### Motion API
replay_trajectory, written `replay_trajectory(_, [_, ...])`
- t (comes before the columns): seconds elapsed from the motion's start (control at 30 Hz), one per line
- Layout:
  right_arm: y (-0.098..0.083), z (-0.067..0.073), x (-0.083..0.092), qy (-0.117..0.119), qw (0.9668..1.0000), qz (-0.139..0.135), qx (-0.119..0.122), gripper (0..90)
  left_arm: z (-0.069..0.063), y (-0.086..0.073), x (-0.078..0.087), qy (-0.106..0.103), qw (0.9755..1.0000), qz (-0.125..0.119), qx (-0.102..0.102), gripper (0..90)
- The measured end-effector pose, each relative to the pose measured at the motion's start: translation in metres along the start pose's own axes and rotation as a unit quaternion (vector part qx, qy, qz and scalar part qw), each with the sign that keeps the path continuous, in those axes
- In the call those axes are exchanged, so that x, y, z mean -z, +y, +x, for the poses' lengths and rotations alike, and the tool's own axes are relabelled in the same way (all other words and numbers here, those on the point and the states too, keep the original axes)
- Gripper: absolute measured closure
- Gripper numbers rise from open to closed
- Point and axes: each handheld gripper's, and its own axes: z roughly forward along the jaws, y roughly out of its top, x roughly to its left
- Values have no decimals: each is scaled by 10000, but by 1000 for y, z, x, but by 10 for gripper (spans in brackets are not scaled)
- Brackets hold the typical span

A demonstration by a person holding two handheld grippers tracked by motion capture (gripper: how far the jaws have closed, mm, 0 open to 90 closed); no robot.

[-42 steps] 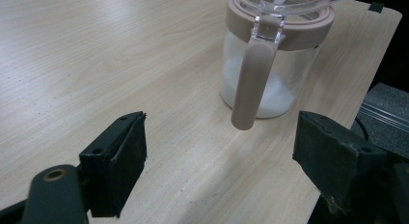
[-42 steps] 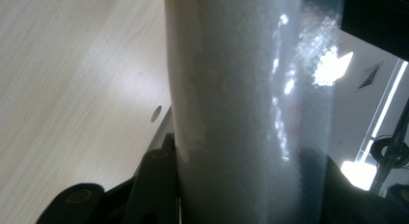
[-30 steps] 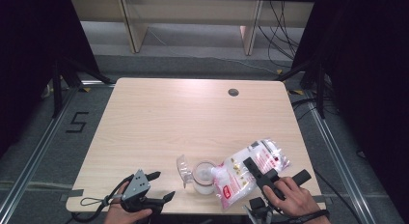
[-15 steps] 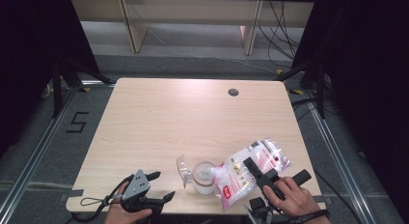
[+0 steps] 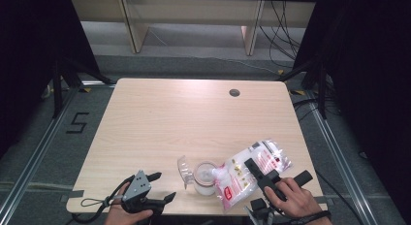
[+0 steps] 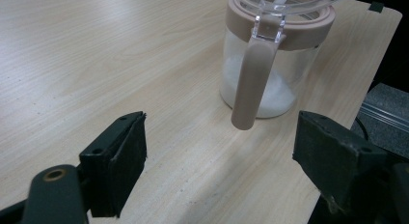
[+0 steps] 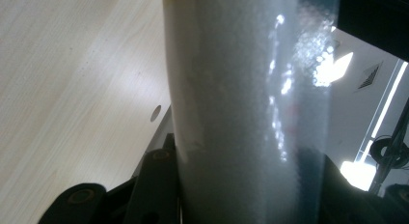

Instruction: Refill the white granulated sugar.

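over the jar (image 5: 204, 175) near the table (image 5: 194, 113) front edge, right gripper (image 5: 259, 171) clamps the tilted bag (image 5: 252, 168), pouring step underway; left gripper (image 5: 162, 188) gapes empty beside jar; next likely more tilt, steady aim.

Pale wooden table (image 5: 160, 123) — clear jar (image 5: 204, 178) near its front edge.

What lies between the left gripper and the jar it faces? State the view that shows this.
Bare tabletop. In the left gripper view, wood alone separates the left gripper, jaws open, from the jar.
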Motion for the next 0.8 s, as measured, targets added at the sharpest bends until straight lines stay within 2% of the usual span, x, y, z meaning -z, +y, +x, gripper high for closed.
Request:
replay_trajectory(0.07, [0, -1, 0, 15, 10000, -22, 54, 672, 0, 0, 0, 11, 10000, -3, -12, 189])
replay_trajectory(0.13, [0, 0, 0, 21, 10000, -8, 3, 673, 0, 0, 0, 24, 10000, -18, 14, 189])
replay_trajectory(0.17, [-1, -1, -1, 14, 10000, -34, 91, 674, 0, 0, 0, 24, 10000, -20, 16, 189])
replay_trajectory(0.27, [-1, -1, 0, 15, 10000, -26, 85, 675, 0, 0, 0, 33, 10000, -11, 2, 189])
replay_trajectory(0.33, [0, 0, 0, 12, 10000, -14, -15, 676, 0, 0, 0, 22, 10000, -17, 8, 189])
replay_trajectory(0.43, [0, 0, 0, 14, 10000, -18, -18, 677, 0, 0, 0, 24, 10000, -20, 11, 189])
replay_trajectory(0.5, [-1, -1, -1, 16, 10000, -42, 78, 678, 0, 0, 0, 28, 10000, -18, 16, 189])
replay_trajectory(0.8, [-1, -1, 0, 26, 10000, -28, -16, 683, 0, 0, 0, 21, 10000, -21, 13, 189])
